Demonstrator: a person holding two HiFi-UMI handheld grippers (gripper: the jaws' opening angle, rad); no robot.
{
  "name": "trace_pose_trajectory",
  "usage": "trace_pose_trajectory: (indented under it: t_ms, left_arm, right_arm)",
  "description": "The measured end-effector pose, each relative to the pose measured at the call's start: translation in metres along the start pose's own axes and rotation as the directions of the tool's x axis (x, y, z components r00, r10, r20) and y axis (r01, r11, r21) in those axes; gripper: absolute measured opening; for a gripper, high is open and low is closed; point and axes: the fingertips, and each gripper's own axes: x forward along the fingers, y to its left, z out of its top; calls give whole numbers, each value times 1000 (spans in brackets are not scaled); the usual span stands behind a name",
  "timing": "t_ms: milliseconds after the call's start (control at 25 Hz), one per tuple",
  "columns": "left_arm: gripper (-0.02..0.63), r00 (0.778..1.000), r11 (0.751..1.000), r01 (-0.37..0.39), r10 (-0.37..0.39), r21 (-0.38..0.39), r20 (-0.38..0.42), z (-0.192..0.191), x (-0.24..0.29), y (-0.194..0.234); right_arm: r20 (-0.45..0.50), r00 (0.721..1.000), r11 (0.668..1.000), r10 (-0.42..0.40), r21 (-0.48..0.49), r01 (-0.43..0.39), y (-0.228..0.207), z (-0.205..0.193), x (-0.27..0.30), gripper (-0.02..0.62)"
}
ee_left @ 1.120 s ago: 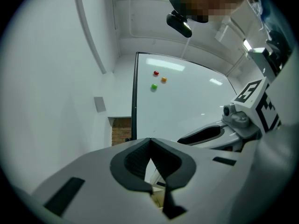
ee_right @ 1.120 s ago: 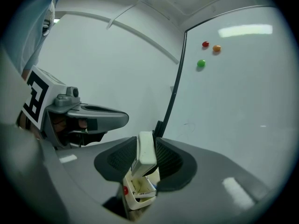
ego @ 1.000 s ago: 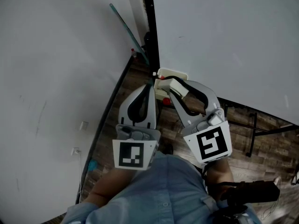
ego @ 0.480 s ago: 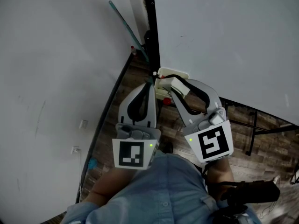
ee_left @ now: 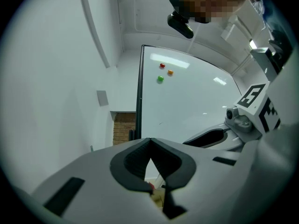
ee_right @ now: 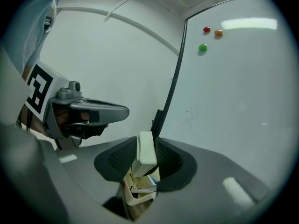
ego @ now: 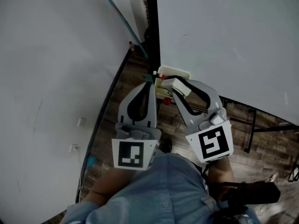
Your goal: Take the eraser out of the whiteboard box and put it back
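Note:
In the head view my right gripper (ego: 174, 86) is shut on the white eraser (ego: 180, 86), holding it just above the white whiteboard box (ego: 174, 72) fixed at the board's lower left corner. The right gripper view shows the eraser (ee_right: 145, 151) upright between the dark pads, with the open box (ee_right: 140, 193) and its contents right under it. My left gripper (ego: 150, 82) hovers beside the box on its left, jaws shut with nothing in them; its tips (ee_left: 150, 142) meet in the left gripper view.
The whiteboard (ego: 224, 36) fills the right, with a black frame edge (ego: 152, 27) and small coloured magnets (ee_right: 202, 47) high up. A plain wall (ego: 46, 78) is at left. A teal rod (ego: 125, 23) leans in the corner. Below are wooden floor and a black stand leg (ego: 252, 130).

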Motion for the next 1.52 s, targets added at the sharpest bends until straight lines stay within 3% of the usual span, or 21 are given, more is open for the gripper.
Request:
trace_pose_trajectory:
  t_ms: [800, 1520]
  left_arm:
    - [6, 997, 998, 24, -28, -54, -77, -29, 25, 20]
    - [6, 990, 996, 58, -67, -74, -128, -51, 45, 33]
  right_arm:
    - [-132, 989, 998, 65, 33, -61, 13, -42, 40, 124]
    - [-271, 957, 994, 104, 53, -93, 30, -90, 70, 129]
